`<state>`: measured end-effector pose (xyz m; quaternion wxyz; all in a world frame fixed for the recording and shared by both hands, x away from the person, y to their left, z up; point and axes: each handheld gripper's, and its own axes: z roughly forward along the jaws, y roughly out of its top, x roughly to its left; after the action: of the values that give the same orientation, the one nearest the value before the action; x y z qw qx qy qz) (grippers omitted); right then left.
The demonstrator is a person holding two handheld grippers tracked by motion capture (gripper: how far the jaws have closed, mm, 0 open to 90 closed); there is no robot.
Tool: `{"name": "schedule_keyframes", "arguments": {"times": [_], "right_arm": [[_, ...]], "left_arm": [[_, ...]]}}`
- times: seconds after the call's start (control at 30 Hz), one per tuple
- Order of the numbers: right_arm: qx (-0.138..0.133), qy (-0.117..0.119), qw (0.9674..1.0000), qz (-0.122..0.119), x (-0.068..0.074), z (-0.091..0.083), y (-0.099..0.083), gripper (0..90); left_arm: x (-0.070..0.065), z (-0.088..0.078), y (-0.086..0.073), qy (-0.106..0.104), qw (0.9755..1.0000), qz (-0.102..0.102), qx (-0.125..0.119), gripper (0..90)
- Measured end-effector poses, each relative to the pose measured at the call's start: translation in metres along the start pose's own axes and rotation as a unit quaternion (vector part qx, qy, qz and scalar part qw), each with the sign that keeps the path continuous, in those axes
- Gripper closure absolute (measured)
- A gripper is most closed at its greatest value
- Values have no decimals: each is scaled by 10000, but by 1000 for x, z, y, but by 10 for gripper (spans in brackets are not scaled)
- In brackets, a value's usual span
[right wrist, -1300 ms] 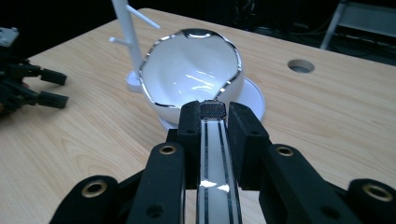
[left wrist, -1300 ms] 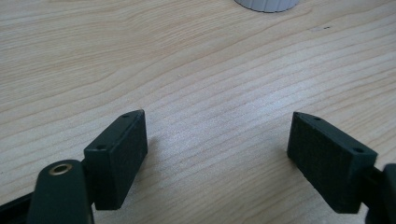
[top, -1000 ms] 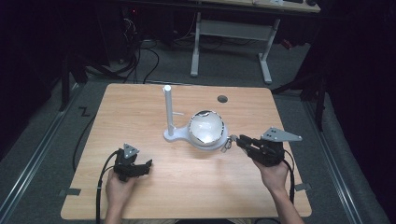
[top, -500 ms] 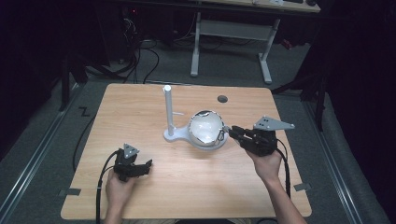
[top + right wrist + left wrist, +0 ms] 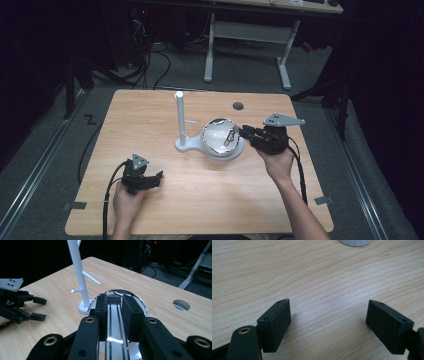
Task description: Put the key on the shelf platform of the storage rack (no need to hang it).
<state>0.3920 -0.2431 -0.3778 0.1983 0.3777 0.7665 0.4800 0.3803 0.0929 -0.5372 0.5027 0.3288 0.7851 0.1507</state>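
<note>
pale matt wood table [image 5: 210, 200]

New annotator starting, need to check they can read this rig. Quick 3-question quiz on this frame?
1. True or false: the left claw is shut on the white stand.
2. Multiple choice: what is the right claw closed on? A) the stand's post B) the handle of the shiny metal cup C) nothing
3. Fill in: in the high view, the cup sits just to the ___ of the stand's post.

Key:
1. False. It is open, with bare table between its jaws.
2. B
3. right
</note>
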Motion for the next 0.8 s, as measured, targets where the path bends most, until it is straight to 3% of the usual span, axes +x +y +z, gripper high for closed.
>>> {"name": "schedule_keyframes", "arguments": {"times": [0.8], "right_arm": [[316, -149, 9994, 85, -14, 32, -7, 761]], "left_arm": [[0, 0, 0, 13, 10000, -25, 4, 205]]}}
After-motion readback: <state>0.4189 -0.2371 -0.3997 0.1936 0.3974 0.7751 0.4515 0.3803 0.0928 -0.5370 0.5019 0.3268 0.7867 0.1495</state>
